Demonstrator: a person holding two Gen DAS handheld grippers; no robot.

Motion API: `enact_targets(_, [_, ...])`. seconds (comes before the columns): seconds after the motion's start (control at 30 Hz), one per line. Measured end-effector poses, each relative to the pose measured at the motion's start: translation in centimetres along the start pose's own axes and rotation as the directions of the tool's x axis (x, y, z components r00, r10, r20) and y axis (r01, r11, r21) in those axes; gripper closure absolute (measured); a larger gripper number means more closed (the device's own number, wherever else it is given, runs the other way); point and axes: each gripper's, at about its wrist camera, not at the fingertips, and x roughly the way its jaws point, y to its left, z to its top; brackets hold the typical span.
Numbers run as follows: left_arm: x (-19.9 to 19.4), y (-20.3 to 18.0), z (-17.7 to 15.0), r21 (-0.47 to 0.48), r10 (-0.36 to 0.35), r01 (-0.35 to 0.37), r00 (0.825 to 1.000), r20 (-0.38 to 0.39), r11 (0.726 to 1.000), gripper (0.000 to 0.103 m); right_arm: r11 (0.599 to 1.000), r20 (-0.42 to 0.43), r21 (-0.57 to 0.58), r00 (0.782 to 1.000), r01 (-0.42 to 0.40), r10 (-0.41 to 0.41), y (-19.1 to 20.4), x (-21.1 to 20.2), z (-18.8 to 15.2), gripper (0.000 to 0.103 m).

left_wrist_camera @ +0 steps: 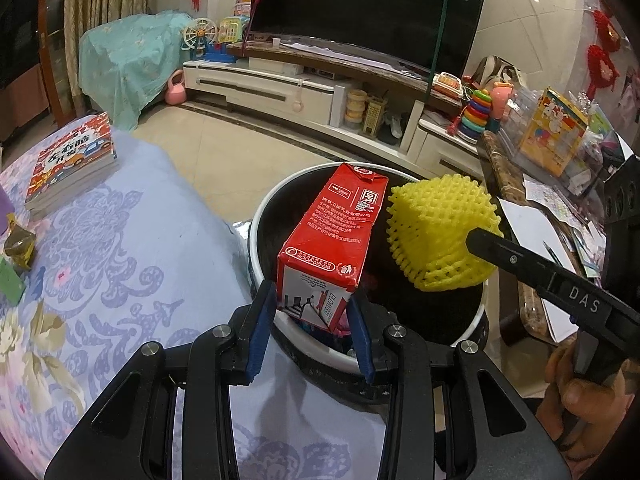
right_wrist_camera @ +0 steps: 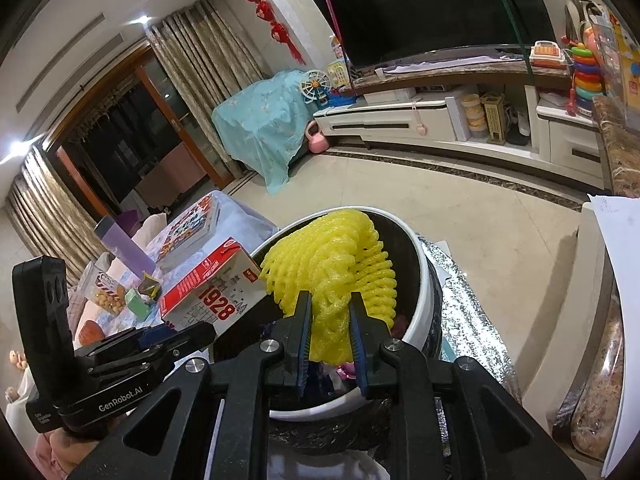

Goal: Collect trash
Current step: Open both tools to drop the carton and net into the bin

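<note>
My left gripper pinches the base of the red milk carton, its long axis leaning up and away over the near rim of the white trash bin. My right gripper clamps the yellow foam fruit net beside it, farther over the mouth. Both hang above the bin's dark opening, clear of its rim, with the blue floral tablecloth to the left.

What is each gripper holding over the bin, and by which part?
The left gripper clamps the red milk carton by its bottom end. The right gripper pinches the yellow foam net at its gathered lower end.
</note>
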Motion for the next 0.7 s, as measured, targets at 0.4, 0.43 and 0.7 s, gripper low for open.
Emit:
enact_targets(0.4, [-1.1, 1.1, -0.3, -0.046, 0.015, -0.013, 0.999, 0.028, 0.999, 0.051, 1.0, -0.001, 0.013, 1.0, 0.002, -0.002, -0.2, -0.2, 0.2, 0.043])
enact_targets(0.43, [-1.3, 1.5, -0.6, -0.059, 0.019, -0.017, 0.999, 0.029, 0.998, 0.048, 1.0, 0.002, 0.012, 1.0, 0.003, -0.003, -0.1, -0.3, 0.2, 0.043])
enact_targets(0.7, [-3.0, 5.2, -3.6, -0.164, 0.05, -0.045, 0.998, 0.024, 0.985, 0.045, 1.0, 0.018, 0.007, 1.0, -0.006, 0.006, 1.0, -0.8, -0.2, 0.024])
